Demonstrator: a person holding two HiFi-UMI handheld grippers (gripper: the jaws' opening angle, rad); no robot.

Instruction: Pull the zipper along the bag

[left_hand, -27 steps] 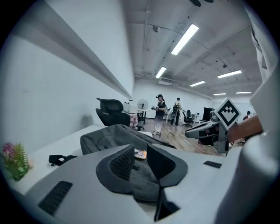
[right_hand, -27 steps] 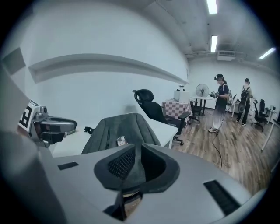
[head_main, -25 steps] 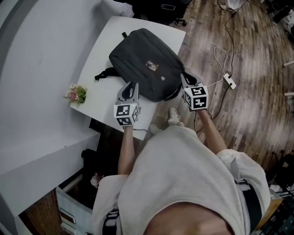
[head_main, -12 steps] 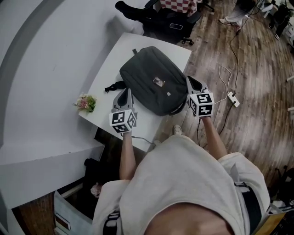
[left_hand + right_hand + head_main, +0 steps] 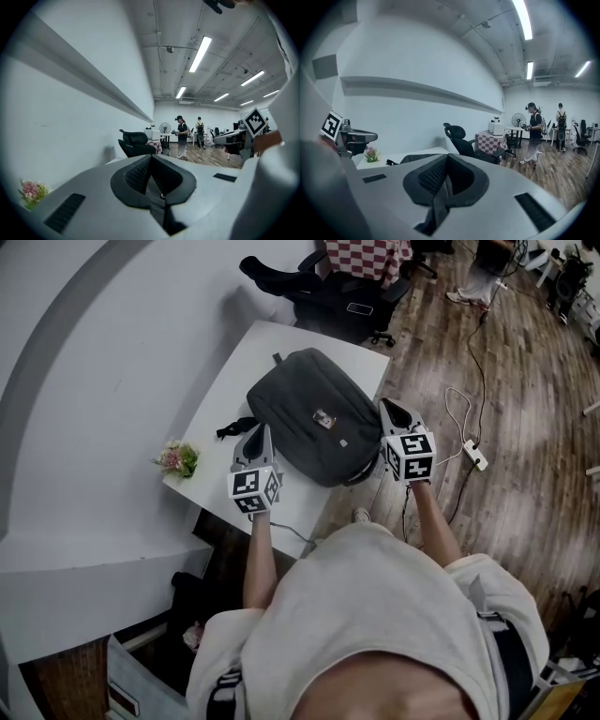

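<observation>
A black bag point(image 5: 314, 423) lies flat on the white table point(image 5: 230, 381); its zipper pull is too small to make out. My left gripper point(image 5: 254, 433) hovers over the table by the bag's near left edge, jaws shut with nothing between them point(image 5: 151, 157). My right gripper point(image 5: 387, 407) is off the bag's near right side, over the table's edge, also shut and empty point(image 5: 447, 157). The right gripper view shows a strip of the bag point(image 5: 417, 158) beyond the jaws and the left gripper point(image 5: 347, 136) at the far left.
A small bunch of pink flowers point(image 5: 178, 458) sits at the table's left corner. A black office chair point(image 5: 319, 287) stands behind the table. A cable and power strip point(image 5: 472, 457) lie on the wooden floor to the right. Two people point(image 5: 532, 131) stand far off.
The left gripper's jaws have come together. Both grippers stay beside the bag's near corners while the head view has shifted, so the table sits a little lower in the picture.
</observation>
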